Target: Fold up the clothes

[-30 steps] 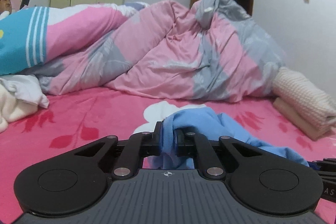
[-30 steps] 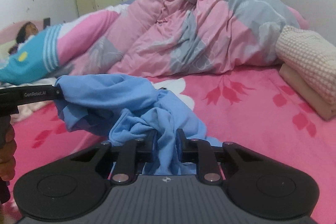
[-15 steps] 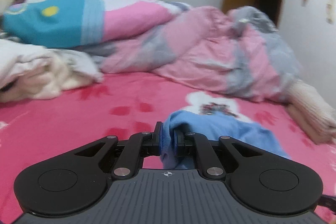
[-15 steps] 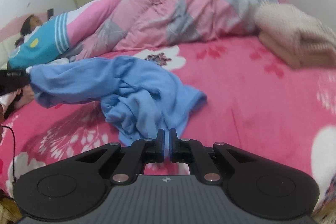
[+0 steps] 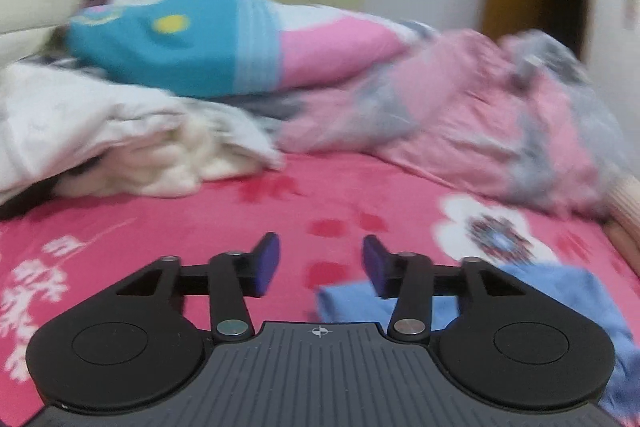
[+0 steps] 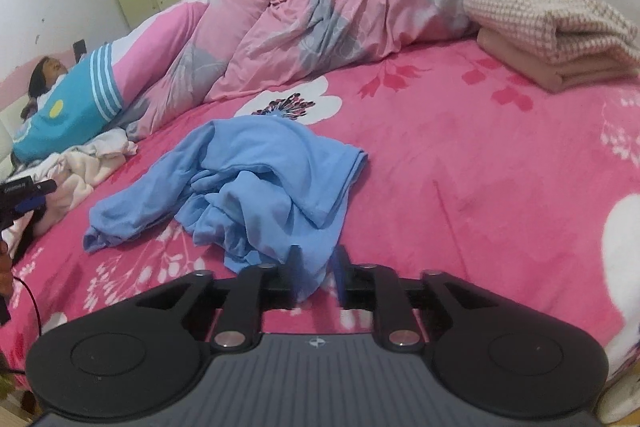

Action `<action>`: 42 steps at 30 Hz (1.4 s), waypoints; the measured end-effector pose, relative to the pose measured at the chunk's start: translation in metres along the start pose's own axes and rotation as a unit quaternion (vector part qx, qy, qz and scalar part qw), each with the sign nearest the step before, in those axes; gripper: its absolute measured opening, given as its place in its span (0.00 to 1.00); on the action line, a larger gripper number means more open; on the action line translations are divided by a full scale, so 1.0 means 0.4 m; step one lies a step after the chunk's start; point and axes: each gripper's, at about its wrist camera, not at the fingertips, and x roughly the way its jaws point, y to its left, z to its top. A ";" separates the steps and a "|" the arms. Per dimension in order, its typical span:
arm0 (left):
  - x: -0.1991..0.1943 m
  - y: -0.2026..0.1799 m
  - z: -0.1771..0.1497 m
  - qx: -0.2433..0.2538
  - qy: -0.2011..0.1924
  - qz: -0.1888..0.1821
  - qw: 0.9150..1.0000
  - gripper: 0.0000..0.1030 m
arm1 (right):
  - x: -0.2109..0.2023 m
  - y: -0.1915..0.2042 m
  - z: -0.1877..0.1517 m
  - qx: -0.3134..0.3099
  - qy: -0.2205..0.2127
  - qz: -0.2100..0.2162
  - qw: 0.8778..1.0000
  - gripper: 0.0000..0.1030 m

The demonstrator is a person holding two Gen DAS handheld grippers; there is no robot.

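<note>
A crumpled light-blue garment [image 6: 256,183] lies in a heap on the pink flowered bedsheet [image 6: 480,167]. My right gripper [image 6: 318,269] is open at the garment's near edge, and a bit of blue cloth shows between its fingers. My left gripper [image 5: 320,263] is open wide over the bare sheet with nothing in it. From the left wrist, part of the blue garment [image 5: 540,291] shows low on the right, behind the right finger [image 5: 374,265]. The left gripper [image 6: 32,187] also shows at the left edge of the right wrist view, apart from the garment.
A pink and grey duvet [image 6: 340,7] is bunched along the back. A folded beige waffle blanket [image 6: 552,23] sits at the right. White and cream clothes [image 6: 84,167] are piled at the left. A person [image 6: 44,75] lies under a blue and pink cover [image 5: 192,43].
My left gripper let go of the blue garment, opened and swung left. The right gripper, shut half a second ago, has opened. The garment has dropped onto the sheet.
</note>
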 end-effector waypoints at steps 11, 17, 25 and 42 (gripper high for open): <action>0.118 -0.321 -0.132 0.242 0.068 -0.109 0.962 0.74 | 0.054 0.027 0.029 0.002 -0.001 0.013 1.000 0.63; 0.183 -0.364 -0.154 0.249 0.091 -0.109 0.958 0.53 | 0.114 0.045 0.023 -0.028 0.015 0.017 0.999 0.64; 0.191 -0.372 -0.124 0.214 0.080 -0.099 0.968 0.09 | 0.128 0.063 0.010 -0.063 0.012 0.002 0.998 0.16; 0.084 -0.285 -0.007 0.134 -0.012 -0.068 0.988 0.04 | -0.062 0.122 -0.010 -0.051 -0.021 0.113 0.992 0.06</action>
